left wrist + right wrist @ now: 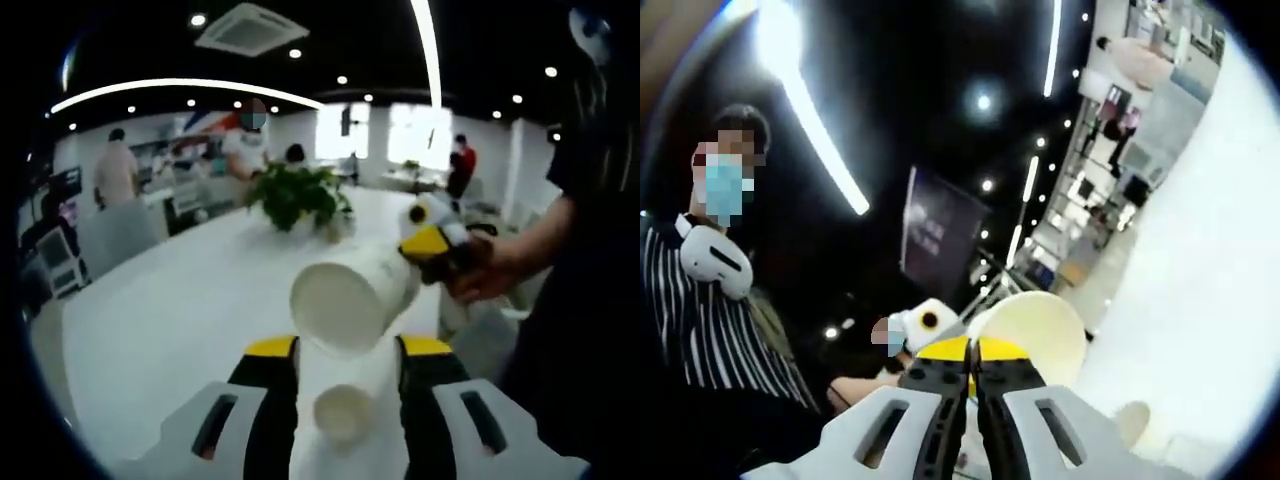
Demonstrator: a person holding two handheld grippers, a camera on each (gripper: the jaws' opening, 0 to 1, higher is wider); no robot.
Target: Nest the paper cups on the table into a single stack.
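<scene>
Right gripper (432, 243) pinching paper cup (345, 300) by its rim, at one o'clock above table (170, 320). Left gripper (347, 352) wide around lower cup (342, 412). Best lowered coaxially, bottom first.

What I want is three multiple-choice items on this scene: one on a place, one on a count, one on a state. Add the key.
1. Where is the green plant?
A. On the white table, beyond the cups
B. On the floor
C. Between the left gripper's jaws

2. How many paper cups does the left gripper view show?
A. One
B. Two
C. Five

3. How is the right gripper?
A. Open and holding nothing
B. Shut on a paper cup
C. Shut on a leaf

Key:
1 A: the plant stands on the table, far behind the cups.
2 B: there is the held cup in the air and the low cup nearer the camera.
3 B: in its own view the right gripper has its jaws pressed together on the held cup's rim.
</scene>
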